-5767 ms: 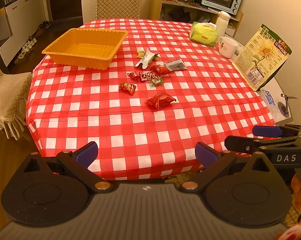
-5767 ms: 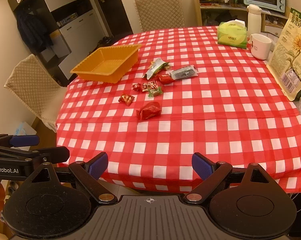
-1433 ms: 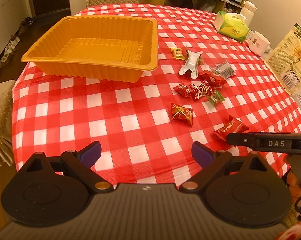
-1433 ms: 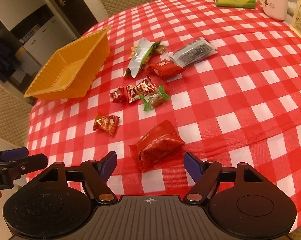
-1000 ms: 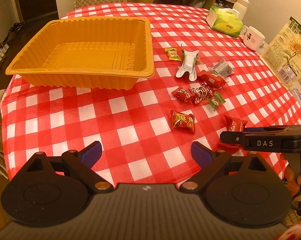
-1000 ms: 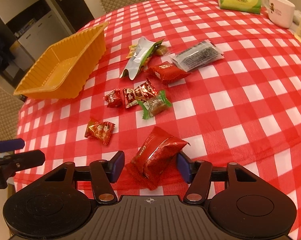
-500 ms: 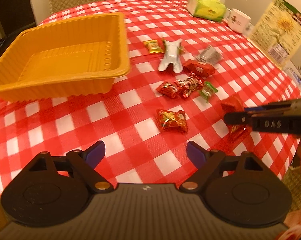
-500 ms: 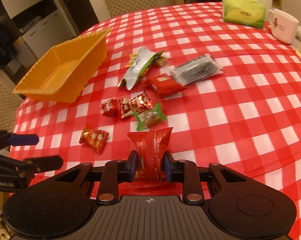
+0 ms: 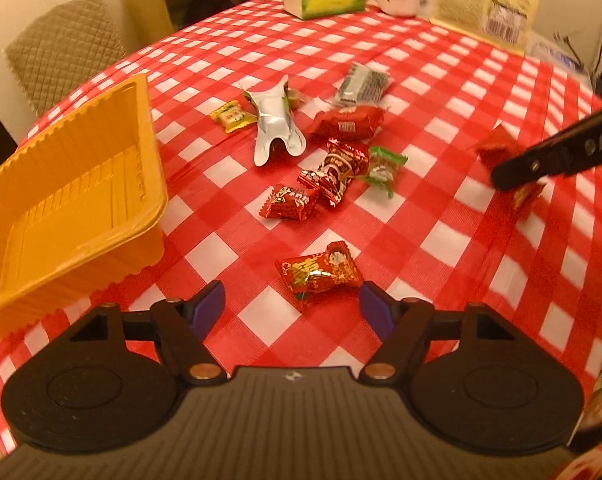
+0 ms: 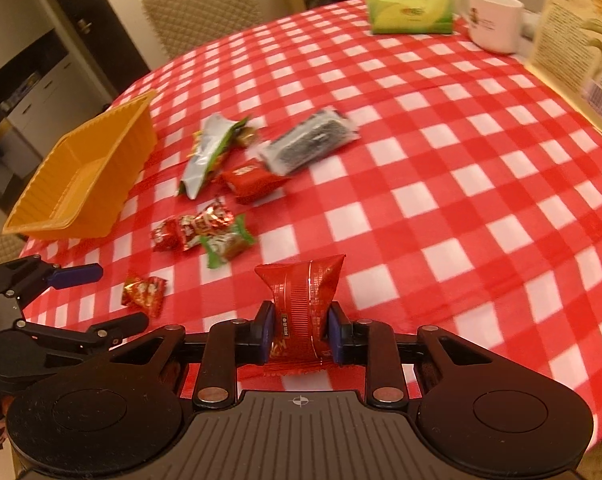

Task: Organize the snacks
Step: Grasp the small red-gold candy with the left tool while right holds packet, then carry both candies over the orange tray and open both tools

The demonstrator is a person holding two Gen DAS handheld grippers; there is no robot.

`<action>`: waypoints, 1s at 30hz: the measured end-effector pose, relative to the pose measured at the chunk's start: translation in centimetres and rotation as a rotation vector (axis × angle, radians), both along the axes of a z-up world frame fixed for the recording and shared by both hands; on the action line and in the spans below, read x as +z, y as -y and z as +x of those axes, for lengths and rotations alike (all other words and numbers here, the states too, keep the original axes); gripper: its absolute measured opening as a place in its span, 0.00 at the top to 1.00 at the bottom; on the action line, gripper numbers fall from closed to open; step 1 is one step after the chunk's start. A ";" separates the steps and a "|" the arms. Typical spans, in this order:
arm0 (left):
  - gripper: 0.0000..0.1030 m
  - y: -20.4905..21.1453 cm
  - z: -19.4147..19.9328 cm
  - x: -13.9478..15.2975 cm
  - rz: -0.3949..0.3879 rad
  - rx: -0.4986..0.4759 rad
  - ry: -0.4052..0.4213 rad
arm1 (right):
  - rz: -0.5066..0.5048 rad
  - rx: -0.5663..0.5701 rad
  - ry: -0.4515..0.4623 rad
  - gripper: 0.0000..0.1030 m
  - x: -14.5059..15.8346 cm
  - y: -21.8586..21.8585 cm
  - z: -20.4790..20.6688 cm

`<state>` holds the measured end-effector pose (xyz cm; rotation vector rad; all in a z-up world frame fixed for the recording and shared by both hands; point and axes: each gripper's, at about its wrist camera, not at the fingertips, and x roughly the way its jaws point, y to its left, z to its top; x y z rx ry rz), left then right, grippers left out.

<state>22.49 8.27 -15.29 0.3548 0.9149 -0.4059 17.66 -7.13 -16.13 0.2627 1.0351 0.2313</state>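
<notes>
Both tools look alike: the left hand-held gripper (image 9: pixel 292 306) is matte black with a ribbed grey centre plate, two round side discs, brass-coloured pivot screws and blue finger pads (image 9: pixel 209 307). The right hand-held gripper (image 10: pixel 299 330) matches it, white lettering along one arm.

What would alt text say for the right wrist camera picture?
The right gripper is shut on a red snack packet above a red checked tablecloth, with loose snacks and an empty orange tray further left.
</notes>
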 end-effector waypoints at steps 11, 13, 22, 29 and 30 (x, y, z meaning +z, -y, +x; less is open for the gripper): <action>0.54 0.8 1.5 -0.2 -0.037 -0.011 -0.014 | 0.004 -0.058 -0.021 0.73 0.1 1.8 -0.7; 0.62 0.9 1.5 -0.2 -0.049 -0.015 -0.023 | 0.005 -0.058 -0.020 0.73 0.1 1.8 -0.7; 0.80 1.1 1.0 -0.1 -0.075 -0.008 -0.036 | 0.006 -0.038 -0.010 0.73 0.4 1.4 -0.5; 0.80 -0.4 0.3 0.9 -0.119 0.054 -0.045 | 0.015 0.003 -0.001 0.73 0.9 0.5 -0.2; 0.80 -0.7 0.2 1.1 -0.122 0.066 -0.046 | 0.018 0.012 0.001 0.73 1.0 0.3 -0.1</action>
